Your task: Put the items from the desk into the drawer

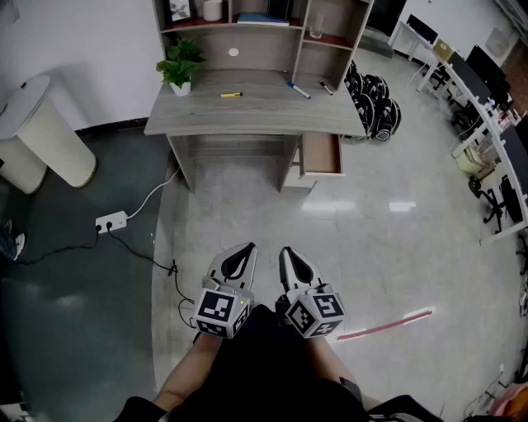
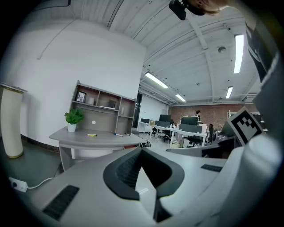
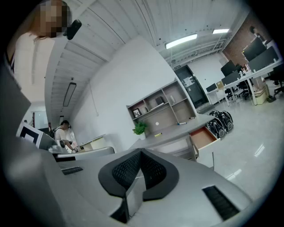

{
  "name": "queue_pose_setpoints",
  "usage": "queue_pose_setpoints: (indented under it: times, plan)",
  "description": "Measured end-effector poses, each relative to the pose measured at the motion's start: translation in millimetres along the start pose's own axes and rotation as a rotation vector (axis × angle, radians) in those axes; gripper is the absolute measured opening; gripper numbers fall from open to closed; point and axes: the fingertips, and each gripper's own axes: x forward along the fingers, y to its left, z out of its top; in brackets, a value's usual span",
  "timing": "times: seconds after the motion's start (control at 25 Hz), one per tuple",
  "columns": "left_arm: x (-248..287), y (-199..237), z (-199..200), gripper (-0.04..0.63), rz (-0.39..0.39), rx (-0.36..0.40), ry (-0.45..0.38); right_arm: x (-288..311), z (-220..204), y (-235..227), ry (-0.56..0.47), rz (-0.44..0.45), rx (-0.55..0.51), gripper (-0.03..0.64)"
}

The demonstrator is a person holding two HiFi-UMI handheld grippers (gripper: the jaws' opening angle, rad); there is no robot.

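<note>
The grey desk stands far ahead, across an open stretch of floor. On its top lie a yellow marker, a blue marker and a black marker. A drawer with a reddish inside hangs open under the desk's right end. My left gripper and right gripper are side by side close to my body, both shut and empty, pointing toward the desk. The left gripper view has the yellow marker beyond the closed jaws. The open drawer shows in the right gripper view.
A potted plant sits on the desk's left end beneath a shelf unit. A white cylindrical unit stands at left. A power strip and cables lie on the floor. Black bags sit right of the desk; office desks line the right.
</note>
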Motion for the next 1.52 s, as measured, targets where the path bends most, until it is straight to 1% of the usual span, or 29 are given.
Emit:
queue_pose_setpoints:
  times: [0.16,0.24,0.4,0.52,0.72,0.84,1.0,1.12,1.24,1.36,1.52]
  plan:
    - [-4,-11,-14,0.002,0.017,-0.028,0.006,-11,-8,-13,0.001,-0.024,0.017,0.009]
    - [-7,-15,-21,0.002,0.030,-0.037,0.014,-15,-12,-16,0.004,-0.021,0.024,0.009]
    - [-6,-17,-25,0.002,0.047,-0.026,0.034,-13,-15,-18,0.013,-0.016,0.034,0.009]
    - [-1,-12,-22,0.002,0.058,-0.033,0.030,-8,-12,-19,0.008,-0.010,0.015,0.009]
    - [20,6,-21,0.002,0.086,-0.027,0.040,14,-6,-32,0.000,0.000,0.030,0.009]
    - [39,17,-18,0.002,0.077,-0.024,0.050,35,-6,-39,0.015,0.000,0.023,0.009]
    - [67,38,-14,0.002,0.067,-0.016,0.070,71,-8,-47,0.054,-0.011,0.003,0.008]
    - [93,65,-5,0.002,0.066,-0.019,0.084,107,-1,-51,0.063,-0.008,0.003,0.006]
    - [117,97,14,0.002,0.074,-0.012,0.069,143,11,-55,0.055,-0.018,-0.007,0.006]
    - [140,125,34,0.002,0.075,0.018,0.053,179,22,-60,0.048,-0.038,-0.016,0.000]
    - [168,161,50,0.002,0.058,0.001,0.046,223,35,-61,0.036,-0.044,-0.024,-0.002]
